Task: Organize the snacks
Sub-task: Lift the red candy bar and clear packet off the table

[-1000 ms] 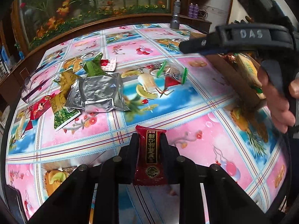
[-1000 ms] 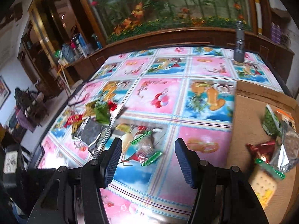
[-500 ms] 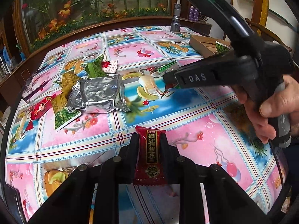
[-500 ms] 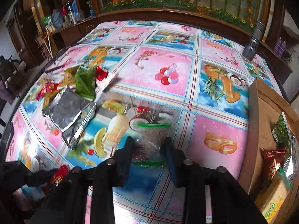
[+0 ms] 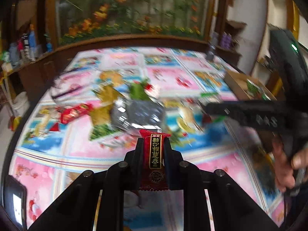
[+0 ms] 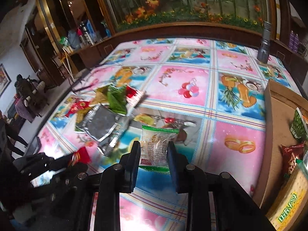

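Note:
My left gripper (image 5: 153,144) is shut on a dark red candy packet (image 5: 155,159) with gold lettering, held above the table. My right gripper (image 6: 153,147) is shut on a clear cracker packet with green ends (image 6: 155,146), lifted above the table. The right gripper also shows in the left wrist view (image 5: 209,110), and the left gripper in the right wrist view (image 6: 77,158). A pile of snacks lies on the table's left side: a silver foil bag (image 6: 100,125), a green packet (image 6: 115,100) and red packets (image 6: 77,106). A cardboard box (image 6: 277,127) at the right holds several snacks.
The table has a glossy pink and blue patterned cloth (image 6: 182,80). A grey flashlight (image 6: 264,42) stands at the far right. A wooden ledge with a planted glass tank (image 6: 182,5) runs behind the table. A phone (image 5: 16,206) lies at the near left.
My right gripper has closed on the clear cracker packet and lifted it off the table. My left gripper has risen and tilted with the red candy packet still in it.

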`<state>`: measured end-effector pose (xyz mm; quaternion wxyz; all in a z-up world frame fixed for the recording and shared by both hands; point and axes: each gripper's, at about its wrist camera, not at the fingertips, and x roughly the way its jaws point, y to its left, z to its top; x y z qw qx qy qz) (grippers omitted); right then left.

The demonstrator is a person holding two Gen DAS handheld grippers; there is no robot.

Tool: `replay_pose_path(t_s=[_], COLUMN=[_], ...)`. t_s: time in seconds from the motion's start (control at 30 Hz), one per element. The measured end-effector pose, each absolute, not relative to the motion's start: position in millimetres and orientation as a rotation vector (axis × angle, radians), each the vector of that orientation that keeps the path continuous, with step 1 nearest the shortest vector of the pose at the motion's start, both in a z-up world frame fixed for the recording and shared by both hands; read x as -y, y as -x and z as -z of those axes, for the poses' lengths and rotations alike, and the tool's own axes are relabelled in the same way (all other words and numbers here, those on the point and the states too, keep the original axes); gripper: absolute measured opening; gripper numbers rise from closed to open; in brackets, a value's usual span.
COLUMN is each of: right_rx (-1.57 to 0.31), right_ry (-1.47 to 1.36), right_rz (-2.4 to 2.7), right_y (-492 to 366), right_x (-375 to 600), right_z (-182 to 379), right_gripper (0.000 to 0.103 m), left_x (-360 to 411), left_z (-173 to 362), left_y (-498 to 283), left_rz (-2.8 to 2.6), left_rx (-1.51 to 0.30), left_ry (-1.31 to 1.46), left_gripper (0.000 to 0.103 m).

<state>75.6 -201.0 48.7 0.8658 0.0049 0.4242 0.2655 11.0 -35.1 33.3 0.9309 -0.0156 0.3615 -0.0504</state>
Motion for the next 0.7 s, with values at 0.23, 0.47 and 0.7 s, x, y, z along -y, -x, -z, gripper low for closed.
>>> replay_pose_path(t_s=[0.23,0.47,0.7], right_rx=[-0.817,-0.782,-0.770], right_ry=[0.058,0.082,0.087], right_rz=[-0.624,-0.670,-0.681], right_y=[-60.9,-52.3,-49.3], right_x=[184.4,178.4,176.8], right_z=[-54.4,-56.3,-57.9], right_gripper=[0.030,0.030,0.030], left_x=[14.0,6.4,6.1], left_z=[-44.9,-47.6,-48.1], left_y=[-9.8,-9.0,-7.4], left_rz=[-0.019,-0.110,-0.142], left_rx=[-0.656,-0.619,-0.613], left_ry=[0.075,0.057,0.044], left_gripper=[0.018,0.018,0.018])
